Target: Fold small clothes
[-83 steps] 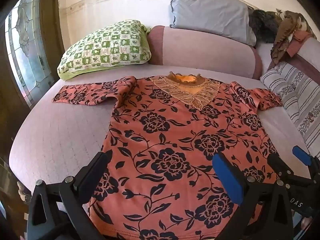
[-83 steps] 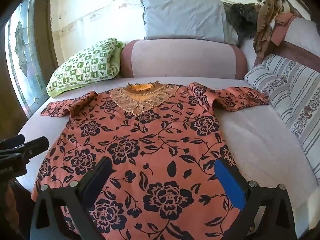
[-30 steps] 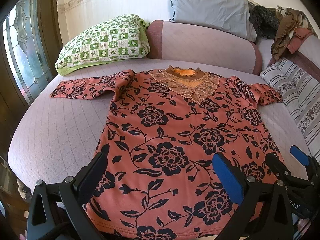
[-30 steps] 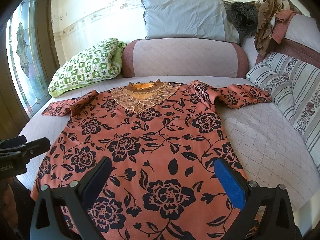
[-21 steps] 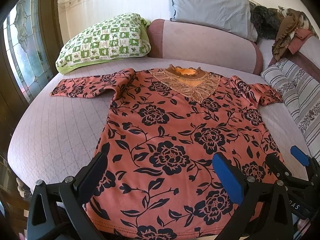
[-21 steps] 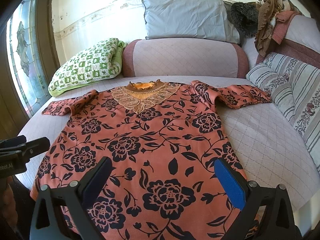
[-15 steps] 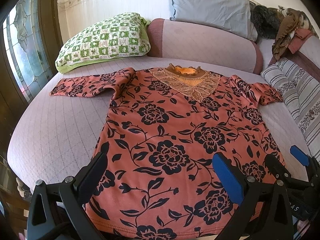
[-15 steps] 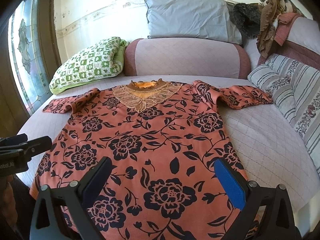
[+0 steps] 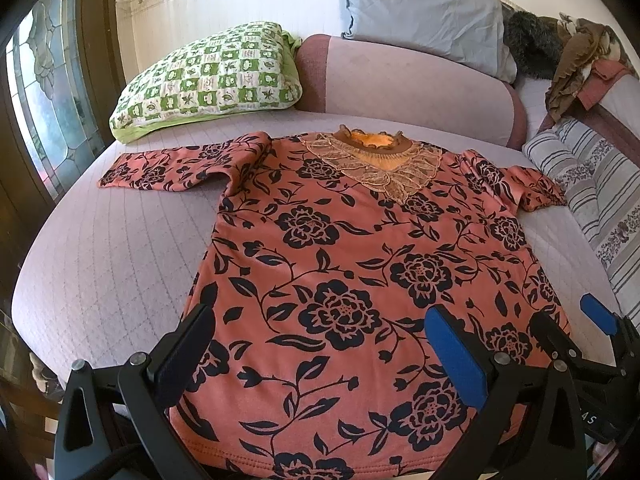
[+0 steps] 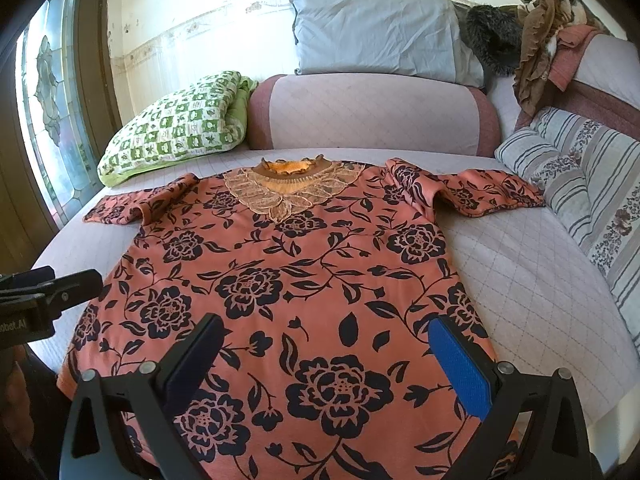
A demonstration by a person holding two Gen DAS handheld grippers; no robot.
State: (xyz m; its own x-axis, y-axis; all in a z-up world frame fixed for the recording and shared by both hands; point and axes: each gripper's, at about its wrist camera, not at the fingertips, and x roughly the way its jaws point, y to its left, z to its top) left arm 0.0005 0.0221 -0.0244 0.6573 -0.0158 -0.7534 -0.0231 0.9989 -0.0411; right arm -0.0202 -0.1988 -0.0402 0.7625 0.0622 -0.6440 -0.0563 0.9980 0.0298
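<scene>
A salmon-orange top with black flowers and a lace collar lies flat, face up, on the bed, sleeves spread to both sides; it also shows in the right wrist view. My left gripper is open and empty, hovering above the hem near the left side. My right gripper is open and empty, hovering above the hem near the right side. The right gripper shows at the lower right of the left wrist view; the left gripper shows at the left edge of the right wrist view.
The bed has a quilted lilac cover. A green checked pillow, a pink bolster and a grey pillow lie at the head. Striped cushions line the right side. A stained-glass window is at the left.
Both grippers have shifted slightly, and the top sits a little lower in the right wrist view. The top has not moved and both grippers stay open.
</scene>
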